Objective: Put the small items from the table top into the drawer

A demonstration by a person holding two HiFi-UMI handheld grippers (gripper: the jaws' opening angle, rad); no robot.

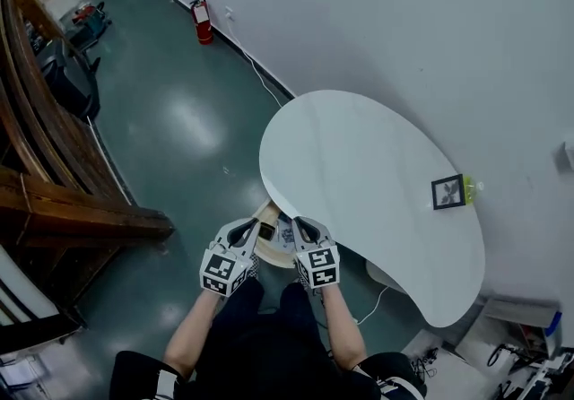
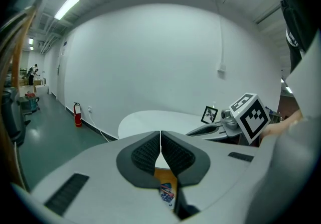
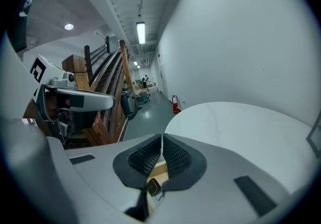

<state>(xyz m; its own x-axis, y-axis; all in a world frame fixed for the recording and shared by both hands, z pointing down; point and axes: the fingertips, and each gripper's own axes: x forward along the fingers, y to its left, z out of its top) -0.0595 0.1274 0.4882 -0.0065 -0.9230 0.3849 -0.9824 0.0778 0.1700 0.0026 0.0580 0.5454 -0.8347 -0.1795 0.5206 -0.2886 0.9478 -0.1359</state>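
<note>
In the head view the white kidney-shaped table (image 1: 359, 174) has an open wooden drawer (image 1: 269, 250) under its near edge. My left gripper (image 1: 252, 228) and right gripper (image 1: 301, 226) hover side by side just above the drawer, both shut with nothing between the pads. In the left gripper view, a printed packet (image 2: 168, 193) lies in the drawer below the shut left gripper (image 2: 160, 148). The right gripper view shows a small dark square item (image 3: 153, 186) in the drawer below the shut right gripper (image 3: 161, 153). A black framed picture (image 1: 447, 192) and a small yellow-green thing (image 1: 469, 189) stand on the table's far right.
A white wall runs behind the table. A red fire extinguisher (image 1: 202, 20) stands at the wall's foot, with a white cable (image 1: 260, 75) on the green floor. Wooden stair beams (image 1: 63, 205) and a dark chair (image 1: 72, 75) stand at the left.
</note>
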